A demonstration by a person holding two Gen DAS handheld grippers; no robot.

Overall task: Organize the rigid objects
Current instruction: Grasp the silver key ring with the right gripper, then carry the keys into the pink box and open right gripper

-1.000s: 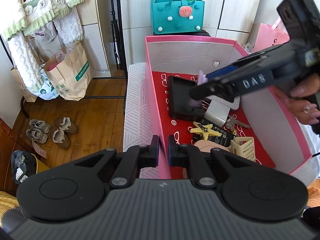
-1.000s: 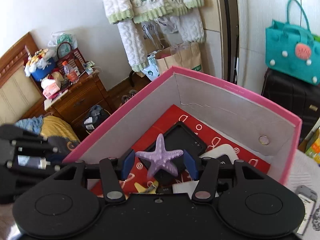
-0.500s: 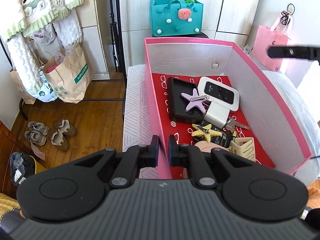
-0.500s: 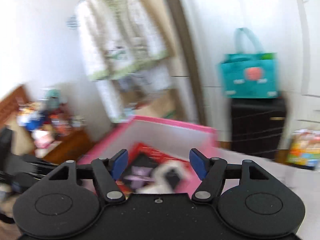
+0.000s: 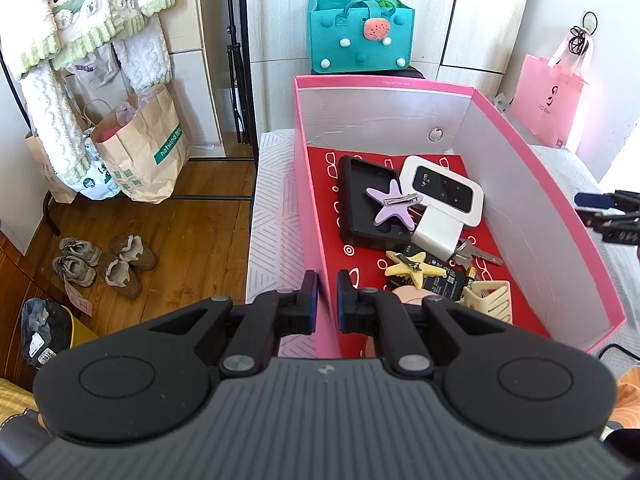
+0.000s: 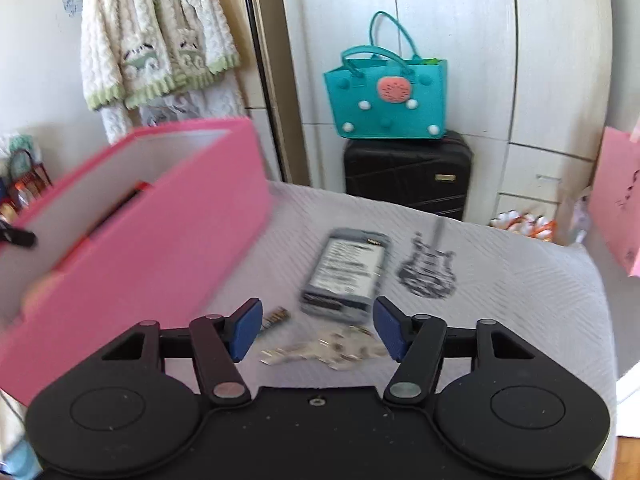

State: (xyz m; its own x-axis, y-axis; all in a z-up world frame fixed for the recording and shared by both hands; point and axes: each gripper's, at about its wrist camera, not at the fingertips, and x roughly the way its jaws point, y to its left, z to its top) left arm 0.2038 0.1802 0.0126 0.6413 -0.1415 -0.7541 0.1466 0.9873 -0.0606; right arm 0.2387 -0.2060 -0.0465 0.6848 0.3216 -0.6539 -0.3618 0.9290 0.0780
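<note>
Left wrist view: on the bed (image 5: 272,216), the left tool (image 5: 327,297) is clamped on the pink box's (image 5: 540,168) near wall; a purple starfish clip (image 5: 390,204) lies inside. Right wrist view: the right tool (image 6: 318,329), empty and closing, hangs over bare bedspread beside the box, above blurred keys (image 6: 320,350) and a battery (image 6: 346,274).

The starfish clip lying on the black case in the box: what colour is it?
Pale purple, with a silver metal clip across it; the starfish clip shows best in the left wrist view.

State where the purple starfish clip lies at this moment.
In the left wrist view, the purple starfish clip lies inside the pink box, on the black case, touching the white router.
</note>
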